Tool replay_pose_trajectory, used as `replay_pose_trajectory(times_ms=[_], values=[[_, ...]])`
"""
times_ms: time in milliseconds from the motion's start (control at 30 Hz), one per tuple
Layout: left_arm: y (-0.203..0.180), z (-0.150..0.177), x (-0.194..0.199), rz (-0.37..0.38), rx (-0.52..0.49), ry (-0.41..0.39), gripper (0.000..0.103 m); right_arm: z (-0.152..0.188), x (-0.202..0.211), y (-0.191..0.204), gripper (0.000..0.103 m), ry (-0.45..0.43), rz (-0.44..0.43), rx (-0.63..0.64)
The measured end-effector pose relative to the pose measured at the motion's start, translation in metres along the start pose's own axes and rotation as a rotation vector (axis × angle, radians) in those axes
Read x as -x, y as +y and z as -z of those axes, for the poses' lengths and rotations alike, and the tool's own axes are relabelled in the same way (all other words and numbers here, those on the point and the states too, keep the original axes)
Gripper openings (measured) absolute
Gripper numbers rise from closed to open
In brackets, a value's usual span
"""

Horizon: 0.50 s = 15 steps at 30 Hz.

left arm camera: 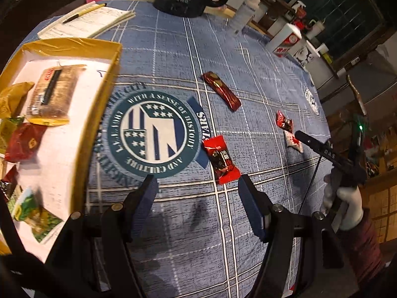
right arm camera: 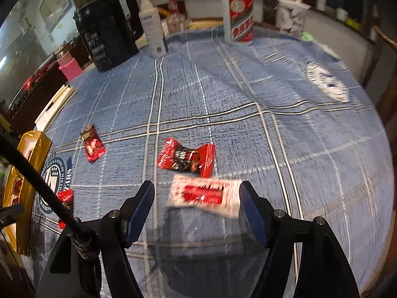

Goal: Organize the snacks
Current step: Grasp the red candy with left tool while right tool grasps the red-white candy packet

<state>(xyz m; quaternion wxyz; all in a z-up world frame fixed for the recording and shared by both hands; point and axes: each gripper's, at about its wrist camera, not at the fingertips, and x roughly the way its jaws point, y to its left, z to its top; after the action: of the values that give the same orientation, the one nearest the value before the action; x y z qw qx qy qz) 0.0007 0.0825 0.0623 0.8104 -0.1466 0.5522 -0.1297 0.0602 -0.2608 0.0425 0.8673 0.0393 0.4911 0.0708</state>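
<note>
The right tool is spread apart and holds nothing. A white and red snack packet lies flat on the surface right between its two fingers. The packet's long side runs across, from one finger toward the other, so it looks about as wide as the gap, and the tool may need to turn a little to pinch the short way. Just past it lies a red and black candy, very close to the packet, so a grab could bump it. The left tool is also spread apart with nothing in it. Another red and black candy lies just ahead of its right finger, tilted, with its long side running away from the tool. A long dark red bar lies farther off. The gold box with snacks already inside sits to the left of the left tool, so the left hand is nearer to it. The blue cloth around the loose snacks is bare, so there is room to move. The kettle and the bottles stand well apart at the far edge.
</note>
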Motion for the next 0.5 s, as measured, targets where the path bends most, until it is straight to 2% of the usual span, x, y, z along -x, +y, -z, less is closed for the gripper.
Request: replay_pose_trajectory(times_ms=[133, 233, 367, 500], values=[[-0.004, -0.001, -0.011, -0.016, 0.01, 0.008, 0.068, 0.005, -0.015, 0.004, 0.071, 0.066, -0.059, 0.067], [-0.004, -0.004, -0.022, -0.031, 0.019, 0.022, 0.068, 0.013, -0.013, 0.017, 0.071, 0.083, -0.082, 0.141], [-0.008, -0.007, -0.033, -0.033, 0.018, 0.033, 0.068, 0.017, -0.007, 0.028, 0.07, 0.135, -0.208, 0.165], [-0.016, -0.011, -0.046, -0.03, -0.011, 0.049, 0.068, 0.015, -0.005, 0.039, 0.069, 0.096, -0.17, 0.218]])
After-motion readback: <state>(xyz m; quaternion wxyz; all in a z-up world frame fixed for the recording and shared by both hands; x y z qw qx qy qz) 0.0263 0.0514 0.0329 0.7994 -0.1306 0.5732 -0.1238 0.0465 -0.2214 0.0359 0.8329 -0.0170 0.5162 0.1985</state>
